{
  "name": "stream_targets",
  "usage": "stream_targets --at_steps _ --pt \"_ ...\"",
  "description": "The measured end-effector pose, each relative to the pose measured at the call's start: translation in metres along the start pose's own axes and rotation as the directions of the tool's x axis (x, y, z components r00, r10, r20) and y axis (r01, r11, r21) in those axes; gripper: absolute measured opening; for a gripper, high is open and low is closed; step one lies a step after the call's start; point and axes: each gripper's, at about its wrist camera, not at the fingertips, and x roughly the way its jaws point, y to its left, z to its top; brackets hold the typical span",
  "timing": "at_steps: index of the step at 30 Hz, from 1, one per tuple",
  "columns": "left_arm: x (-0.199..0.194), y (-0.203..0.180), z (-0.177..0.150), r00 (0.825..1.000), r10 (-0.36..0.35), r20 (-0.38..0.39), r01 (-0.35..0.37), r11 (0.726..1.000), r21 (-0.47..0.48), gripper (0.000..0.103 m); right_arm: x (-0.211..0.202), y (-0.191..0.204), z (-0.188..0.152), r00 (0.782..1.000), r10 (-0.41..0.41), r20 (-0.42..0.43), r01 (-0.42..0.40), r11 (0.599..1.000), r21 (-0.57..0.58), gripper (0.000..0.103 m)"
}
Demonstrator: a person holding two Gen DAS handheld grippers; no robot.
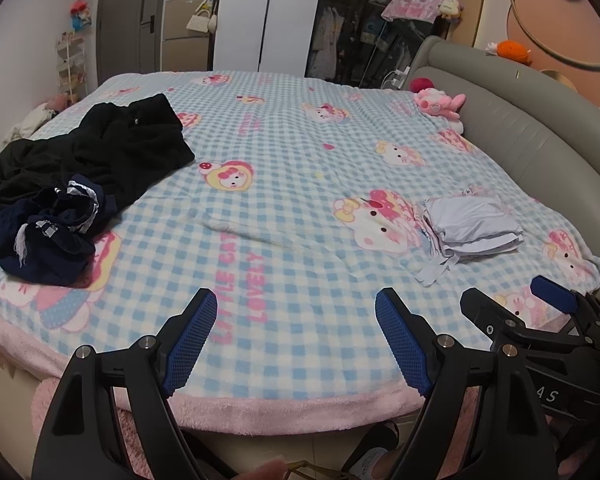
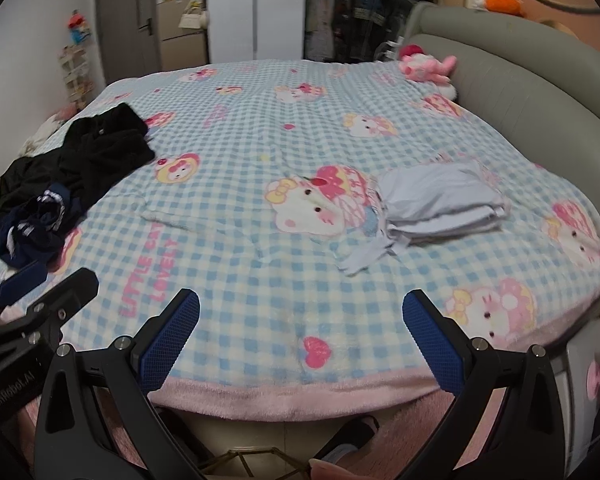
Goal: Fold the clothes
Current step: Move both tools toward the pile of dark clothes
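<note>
Left wrist view: the left gripper (image 1: 296,336) hovers at the near edge of the bed, blue-padded fingers (image 1: 190,342) spread wide and empty. Beside it, the right gripper (image 2: 300,344) is likewise wide open, holding nothing. On the blue-checked cartoon-cat blanket (image 1: 300,152), a folded pale lavender garment (image 1: 470,226) lies right; a crumpled black and navy clothes pile (image 1: 76,176) lies far left.

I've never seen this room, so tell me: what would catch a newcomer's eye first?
The blue-checked cartoon blanket covering the bed. On its left lies a crumpled dark clothes heap; on the right, a folded pale stack. Both grippers, left and right, hover open at the near edge.
</note>
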Motion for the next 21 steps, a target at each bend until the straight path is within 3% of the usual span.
stream_targets --at_steps 4,7,9,13,16,21 --pt "-0.001 0.011 0.006 1.0 -0.026 0.015 0.026 0.999 -0.027 0.084 -0.003 -0.002 0.005 1.0 0.008 0.009 -0.008 1.0 -0.019 0.103" --pt "-0.001 0.029 0.012 0.999 -0.027 0.022 0.028 0.998 -0.055 0.084 0.003 0.028 0.018 1.0 0.023 0.003 -0.023 0.995 -0.102 0.103" --pt "-0.003 0.047 0.016 0.999 -0.013 0.033 0.016 0.997 -0.073 0.084 0.008 0.042 0.029 0.995 0.096 0.011 -0.094 0.987 -0.133 0.103" --pt "-0.007 0.105 0.018 0.995 0.092 0.044 -0.085 0.985 -0.15 0.084 0.024 0.09 0.045 0.978 0.209 0.018 -0.2 0.953 -0.227 0.103" --pt "-0.01 0.154 0.018 0.985 0.169 0.04 -0.156 0.962 -0.225 0.084 0.041 0.137 0.055 0.96 0.281 0.007 -0.266 0.916 -0.302 0.103" --pt "-0.009 0.24 0.007 0.962 0.273 -0.009 -0.256 0.893 -0.371 0.084 0.076 0.234 0.059 0.932 0.355 -0.074 -0.354 0.848 -0.394 0.098"
